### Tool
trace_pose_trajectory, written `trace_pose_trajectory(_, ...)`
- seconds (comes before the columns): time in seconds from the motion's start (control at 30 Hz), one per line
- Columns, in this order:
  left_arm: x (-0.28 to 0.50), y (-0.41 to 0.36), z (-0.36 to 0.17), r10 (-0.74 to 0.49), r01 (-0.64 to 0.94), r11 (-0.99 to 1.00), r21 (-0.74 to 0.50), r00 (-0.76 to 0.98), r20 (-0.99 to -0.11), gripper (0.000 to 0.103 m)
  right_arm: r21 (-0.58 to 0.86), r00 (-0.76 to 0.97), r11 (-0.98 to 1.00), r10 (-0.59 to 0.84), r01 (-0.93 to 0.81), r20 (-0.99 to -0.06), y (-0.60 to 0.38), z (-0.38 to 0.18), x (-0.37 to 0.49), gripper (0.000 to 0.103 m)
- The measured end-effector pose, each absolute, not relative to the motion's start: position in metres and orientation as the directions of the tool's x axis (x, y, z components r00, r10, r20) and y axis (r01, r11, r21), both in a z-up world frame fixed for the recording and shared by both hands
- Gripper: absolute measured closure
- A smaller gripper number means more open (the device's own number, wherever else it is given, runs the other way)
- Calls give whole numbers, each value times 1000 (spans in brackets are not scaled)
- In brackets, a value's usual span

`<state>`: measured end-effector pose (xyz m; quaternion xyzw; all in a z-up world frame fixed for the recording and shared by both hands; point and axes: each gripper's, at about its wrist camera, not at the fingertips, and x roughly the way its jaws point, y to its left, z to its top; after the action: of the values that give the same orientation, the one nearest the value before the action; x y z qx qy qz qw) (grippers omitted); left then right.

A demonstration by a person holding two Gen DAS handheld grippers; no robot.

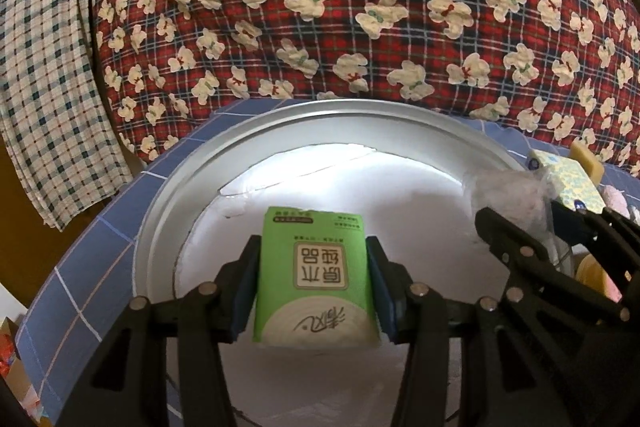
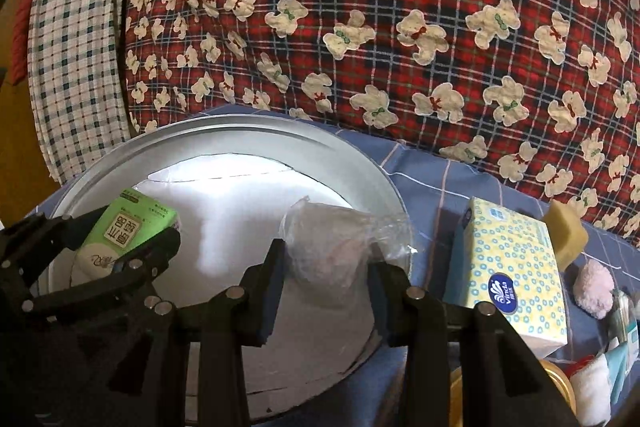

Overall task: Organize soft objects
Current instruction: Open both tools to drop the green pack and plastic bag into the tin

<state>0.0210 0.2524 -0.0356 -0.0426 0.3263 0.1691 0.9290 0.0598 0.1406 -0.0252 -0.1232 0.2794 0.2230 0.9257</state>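
Soft objects are mid-sorting over the round white tray [image 1: 160,227]: left gripper [image 1: 314,287] clenched on a green tissue pack [image 1: 316,279], right gripper [image 2: 326,291] pinching a clear bag [image 2: 336,247], both seemingly awaiting lowering and release.

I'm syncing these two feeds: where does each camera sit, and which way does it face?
Left wrist: on the left gripper, looking down along its fingers at the green tissue pack it clamps over the round tray; right gripper at right.
Right wrist: on the right gripper, holding a clear plastic bag over the tray; left gripper at left.
Shared: tray, green pack, yellow tissue pack, bear-print quilt.
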Motion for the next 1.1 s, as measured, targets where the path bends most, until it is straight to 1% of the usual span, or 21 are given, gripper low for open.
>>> trace_pose_trajectory(0.07,20,253,-35,307,-359,932,42,726,-616,39,-95,741,868,354,-488,-571,140,-25,60,60)
trace_pose_trajectory(0.1,18,254,-34,329,-382,923,48,720,-611,28,-93,745,868,358,-488,-563,138,-23,58,59)
trace_pose_trajectory(0.13,16,257,-34,350,-410,911,44,713,-607,27,-94,752,870,359,-484,-552,137,-22,57,53)
trace_pose_trajectory(0.17,13,261,-33,358,-427,904,31,715,-600,27,-99,768,874,357,-476,-532,134,-20,53,49)
trace_pose_trajectory(0.2,10,264,-31,352,-427,904,11,729,-587,23,-106,781,878,354,-468,-515,132,-18,51,42)
trace_pose_trajectory(0.23,8,264,-30,351,-429,903,3,736,-579,16,-108,793,880,356,-463,-495,130,-14,49,38)
trace_pose_trajectory(0.3,3,267,-28,380,-461,888,-2,734,-563,7,-80,796,879,383,-470,-469,124,-9,46,36)
trace_pose_trajectory(0.33,1,269,-27,390,-474,880,-9,734,-556,5,-63,793,877,397,-476,-462,122,-7,45,34)
trace_pose_trajectory(0.4,-5,271,-24,388,-477,878,-33,752,-532,2,-29,792,875,423,-483,-440,116,-4,43,29)
trace_pose_trajectory(0.43,-8,272,-22,391,-480,876,-41,758,-522,0,-15,797,875,433,-483,-420,113,-1,41,28)
trace_pose_trajectory(0.5,-12,271,-18,393,-480,876,-50,771,-501,0,13,802,874,452,-486,-391,107,4,39,26)
trace_pose_trajectory(0.57,-12,268,-15,389,-469,882,-43,777,-494,0,46,810,874,468,-485,-353,100,10,35,23)
trace_pose_trajectory(0.67,-12,259,-15,389,-454,891,-17,781,-489,0,50,835,886,452,-460,-314,92,15,29,22)
trace_pose_trajectory(0.8,-14,244,-16,378,-436,900,-9,792,-479,0,58,855,901,426,-429,-297,81,16,25,21)
trace_pose_trajectory(0.97,-16,227,-16,374,-415,910,15,803,-463,0,47,875,922,379,-383,-300,66,15,22,21)
trace_pose_trajectory(1.1,-21,218,-14,377,-414,910,14,813,-444,0,41,880,926,371,-376,-295,54,14,17,21)
